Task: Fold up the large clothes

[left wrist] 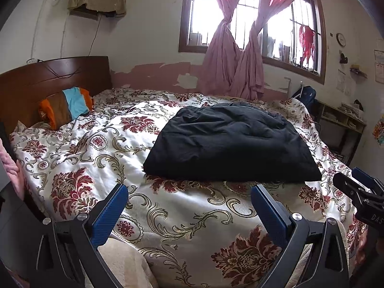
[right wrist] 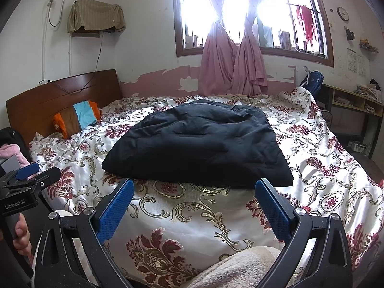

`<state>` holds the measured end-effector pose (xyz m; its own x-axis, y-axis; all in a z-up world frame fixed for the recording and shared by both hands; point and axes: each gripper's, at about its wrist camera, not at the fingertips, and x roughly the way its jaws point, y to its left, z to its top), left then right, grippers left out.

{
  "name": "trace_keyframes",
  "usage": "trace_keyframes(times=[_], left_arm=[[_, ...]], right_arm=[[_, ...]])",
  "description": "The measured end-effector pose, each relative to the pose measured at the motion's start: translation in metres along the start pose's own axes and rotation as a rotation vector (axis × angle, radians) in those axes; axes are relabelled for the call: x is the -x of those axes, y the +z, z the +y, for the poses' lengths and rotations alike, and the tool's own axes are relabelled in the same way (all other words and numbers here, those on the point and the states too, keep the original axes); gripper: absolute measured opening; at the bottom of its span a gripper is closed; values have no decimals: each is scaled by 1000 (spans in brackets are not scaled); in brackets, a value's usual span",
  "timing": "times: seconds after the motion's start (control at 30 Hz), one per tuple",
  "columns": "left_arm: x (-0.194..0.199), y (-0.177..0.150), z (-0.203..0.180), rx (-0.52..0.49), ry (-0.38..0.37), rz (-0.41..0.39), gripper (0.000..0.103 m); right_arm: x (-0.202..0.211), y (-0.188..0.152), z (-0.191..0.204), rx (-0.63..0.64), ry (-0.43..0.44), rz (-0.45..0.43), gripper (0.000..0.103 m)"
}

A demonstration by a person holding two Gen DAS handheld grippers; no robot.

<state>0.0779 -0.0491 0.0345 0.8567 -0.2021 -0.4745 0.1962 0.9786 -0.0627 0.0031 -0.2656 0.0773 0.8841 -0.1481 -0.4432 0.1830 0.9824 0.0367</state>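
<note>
Black, puffy quilted fabric: the large dark padded garment [left wrist: 230, 141] lies in a folded heap on the floral satin bedspread [left wrist: 187, 216], just ahead of both sets of jaws. The left gripper [left wrist: 189, 206] and right gripper [right wrist: 194, 201] hang spread wide, holding nothing. It looks soft, bulky and springy, probably slippery on satin; pinching its near corners seems best.

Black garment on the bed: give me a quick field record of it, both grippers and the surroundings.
garment: black garment, folded into a puffy rectangle, lying on the floral quilt
left gripper: left gripper open, empty, short of the garment's near edge
right gripper: right gripper open, empty, near the garment's front edge
contact: none visible
other items: striped pillow by the wooden headboard
background: pink curtains tied at the window
</note>
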Motion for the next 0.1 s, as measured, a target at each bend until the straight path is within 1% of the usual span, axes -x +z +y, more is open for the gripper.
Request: trace_keyframes(times=[0.1], left_arm=[[0, 0, 0, -1, 5, -1, 103]], right_arm=[[0, 0, 0, 1, 0, 0, 99]])
